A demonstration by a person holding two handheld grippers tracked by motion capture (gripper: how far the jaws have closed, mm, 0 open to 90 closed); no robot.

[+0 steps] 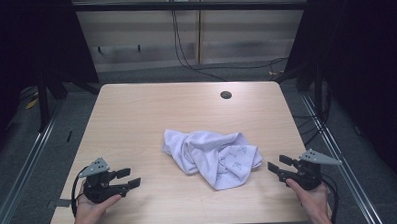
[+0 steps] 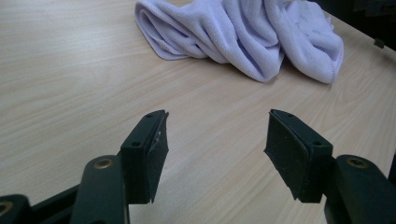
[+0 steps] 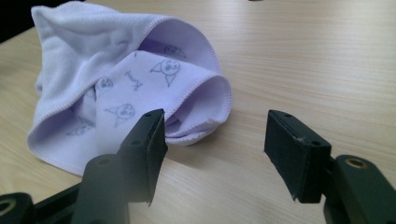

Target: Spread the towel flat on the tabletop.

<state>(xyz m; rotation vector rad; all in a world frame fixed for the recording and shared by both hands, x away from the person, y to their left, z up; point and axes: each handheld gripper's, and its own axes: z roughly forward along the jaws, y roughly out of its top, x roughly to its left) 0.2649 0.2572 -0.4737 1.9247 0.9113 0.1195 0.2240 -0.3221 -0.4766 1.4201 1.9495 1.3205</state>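
High view: a crumpled pale-lilac cloth (image 1: pixel 213 157) lies on the desk (image 1: pixel 136 114), a little right of centre and toward the near edge. The left gripper (image 1: pixel 129 177) sits at the near left corner, held in a hand (image 1: pixel 92 208), its fingers spread and holding nothing, aimed toward the cloth but well apart from it. The right gripper (image 1: pixel 279 166) is at the near right, in the other hand (image 1: pixel 312 198), fingers also spread and bare, just beside the cloth's right edge without touching it. A cable hole (image 1: pixel 226 95) marks the far part of the desk. Cables (image 1: pixel 184 57) hang down the back wall.

Left gripper view: both black fingers (image 2: pixel 144 149) stand wide apart over bare wood. The cloth is bunched farther off at top centre, its folds rolled and its hem toward the right.

Right gripper view: fingers (image 3: pixel 294 149) released, wide gap between them. The cloth is close ahead, at the left and centre; the left finger overlaps its lower fold in the picture, contact not clear. Small printed drawings (image 3: pixel 166 67) show on the cloth's inner face.
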